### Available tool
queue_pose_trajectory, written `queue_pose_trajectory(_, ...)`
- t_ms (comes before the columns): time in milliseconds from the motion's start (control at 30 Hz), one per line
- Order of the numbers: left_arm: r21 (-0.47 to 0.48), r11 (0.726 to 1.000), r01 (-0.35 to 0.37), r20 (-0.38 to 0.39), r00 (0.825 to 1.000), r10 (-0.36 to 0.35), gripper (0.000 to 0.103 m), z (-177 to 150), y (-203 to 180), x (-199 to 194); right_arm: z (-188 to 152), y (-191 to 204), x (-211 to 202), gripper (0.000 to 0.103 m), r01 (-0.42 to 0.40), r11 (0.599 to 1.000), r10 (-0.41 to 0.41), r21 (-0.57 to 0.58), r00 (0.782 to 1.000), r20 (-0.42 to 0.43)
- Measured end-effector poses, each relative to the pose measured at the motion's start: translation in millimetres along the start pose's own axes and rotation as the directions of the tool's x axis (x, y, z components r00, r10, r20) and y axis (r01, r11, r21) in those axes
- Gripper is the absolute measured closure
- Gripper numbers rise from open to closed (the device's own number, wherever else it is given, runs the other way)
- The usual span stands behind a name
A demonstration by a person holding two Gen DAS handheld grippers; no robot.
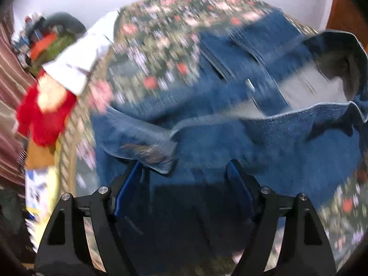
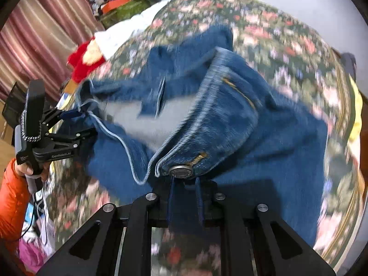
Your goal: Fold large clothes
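Blue denim jeans [image 1: 230, 119] lie on a floral bedspread [image 1: 161, 46], waistband open with grey lining showing. My left gripper [image 1: 184, 172] is open, its fingers [image 1: 128, 184] straddling denim just below a waistband flap. In the right wrist view the jeans [image 2: 230, 115] fill the middle. My right gripper [image 2: 184, 184] is shut on the waistband beside the metal button [image 2: 181, 171]. The left gripper [image 2: 85, 124] also shows there at the jeans' left edge, jaws apart around the denim.
A white garment [image 1: 82, 55] and a red and yellow item [image 1: 46, 105] lie at the bed's left side. A pile of clothes and bags [image 2: 124, 2] sits at the back. A striped curtain [image 2: 46, 34] hangs left. An orange sleeve [image 2: 11, 197] holds the left gripper.
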State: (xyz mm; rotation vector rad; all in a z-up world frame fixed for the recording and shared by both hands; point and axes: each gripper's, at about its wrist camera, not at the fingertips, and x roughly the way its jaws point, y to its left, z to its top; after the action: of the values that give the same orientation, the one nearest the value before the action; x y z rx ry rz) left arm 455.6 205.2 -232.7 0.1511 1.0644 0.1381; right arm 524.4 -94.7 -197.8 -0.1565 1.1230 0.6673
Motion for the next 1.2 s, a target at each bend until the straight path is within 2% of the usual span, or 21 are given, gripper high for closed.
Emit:
queue_pose_trajectory(67, -0.006, 0.997, -0.074, 0.013, 0.997, 0.074, 0.026, 20, 9, 8, 22, -11, 2, 0.091, 0.045, 0.999, -0.046, 0.028, 0.998, 0.051)
queue_pose_trajectory(133, -0.036, 0.993, -0.110, -0.011, 0.994, 0.109, 0.026, 34, 23, 23, 40, -26, 8, 0.091, 0.096, 0.993, -0.102, 0.070, 0.991, 0.085)
queue_pose_trajectory(200, -0.093, 0.990, -0.102, -0.060, 0.993, 0.097, 0.025, 42, 41, 40, 54, -41, 17, 0.091, 0.162, 0.981, -0.171, 0.108, 0.982, 0.081)
queue_pose_trajectory(233, -0.120, 0.988, -0.098, -0.074, 0.993, 0.089, 0.024, 43, 49, 46, 58, -50, 22, 0.091, 0.221, 0.968, -0.230, 0.119, 0.971, 0.067)
queue_pose_trajectory(300, -0.152, 0.985, -0.083, -0.080, 0.994, 0.072, 0.023, 41, 61, 50, 59, -63, 24, 0.091, 0.253, 0.961, -0.261, 0.111, 0.963, 0.065)
queue_pose_trajectory(367, -0.163, 0.983, -0.085, -0.058, 0.995, 0.076, 0.021, 37, 70, 45, 55, -74, 18, 0.091, 0.245, 0.962, -0.255, 0.118, 0.964, 0.078)
queue_pose_trajectory(467, -0.198, 0.975, -0.102, 0.008, 0.994, 0.105, 0.021, 38, 85, 24, 45, -82, 6, 0.091, 0.285, 0.951, -0.296, 0.116, 0.951, 0.092)
queue_pose_trajectory(567, -0.268, 0.963, -0.018, 0.098, 0.994, 0.046, 0.021, 41, 103, -5, 35, -83, -12, 0.091, 0.305, 0.950, -0.311, 0.072, 0.944, 0.109)
queue_pose_trajectory(667, -0.242, 0.970, -0.018, 0.114, 0.992, 0.047, 0.020, 40, 104, -21, 27, -76, -19, 0.091, 0.308, 0.951, -0.307, 0.010, 0.944, 0.123)
queue_pose_trajectory(867, -0.160, 0.987, 0.031, 0.035, 0.999, -0.026, 0.016, 11, 84, -10, 14, -59, 17, 0.091, 0.446, 0.884, -0.441, -0.139, 0.895, 0.066)
queue_pose_trajectory(967, -0.142, 0.990, 0.027, -0.010, 1.000, -0.029, 0.016, 5, 73, 2, 10, -54, 33, 0.091, 0.501, 0.846, -0.497, -0.182, 0.865, 0.071)
queue_pose_trajectory(1100, -0.169, 0.985, 0.023, 0.055, 0.998, -0.014, 0.016, 7, 76, -18, 10, -49, 35, 0.091, 0.543, 0.816, -0.538, -0.197, 0.839, 0.081)
queue_pose_trajectory(1200, -0.206, 0.978, 0.025, 0.116, 0.993, -0.001, 0.016, 12, 90, -42, 10, -51, 33, 0.089, 0.546, 0.815, -0.541, -0.194, 0.837, 0.082)
